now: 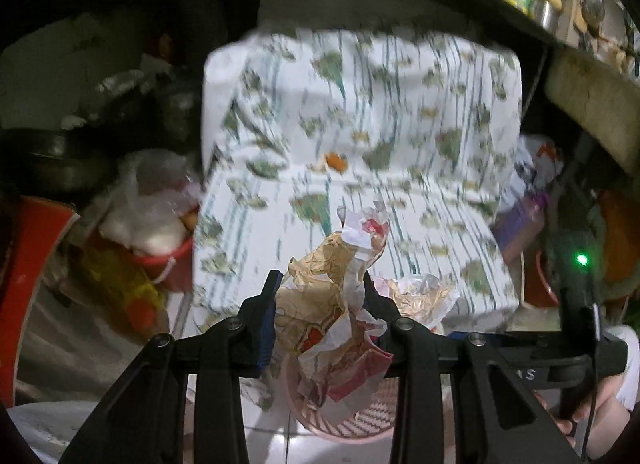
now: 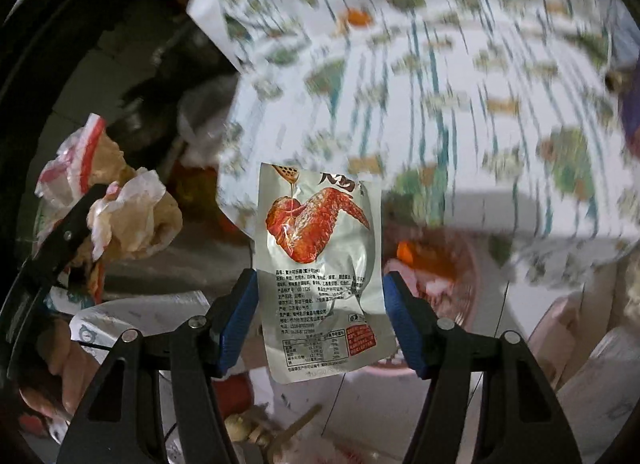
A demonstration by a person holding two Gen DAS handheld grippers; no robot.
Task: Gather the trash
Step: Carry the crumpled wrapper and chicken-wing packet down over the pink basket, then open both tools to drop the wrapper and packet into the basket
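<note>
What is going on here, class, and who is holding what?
A person is collecting trash with two handheld grippers. The left gripper has its jaws closed on a crumpled brown and white paper wrapper, held above a pink woven plastic basket. The right gripper holds a silver chicken-wing snack packet between its blue-padded jaws. Behind both is a white leaf-patterned tablecloth.

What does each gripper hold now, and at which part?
Left gripper: crumpled wrappers, pinched around the middle. Right gripper: snack packet, fingers at its lower side edges.
</note>
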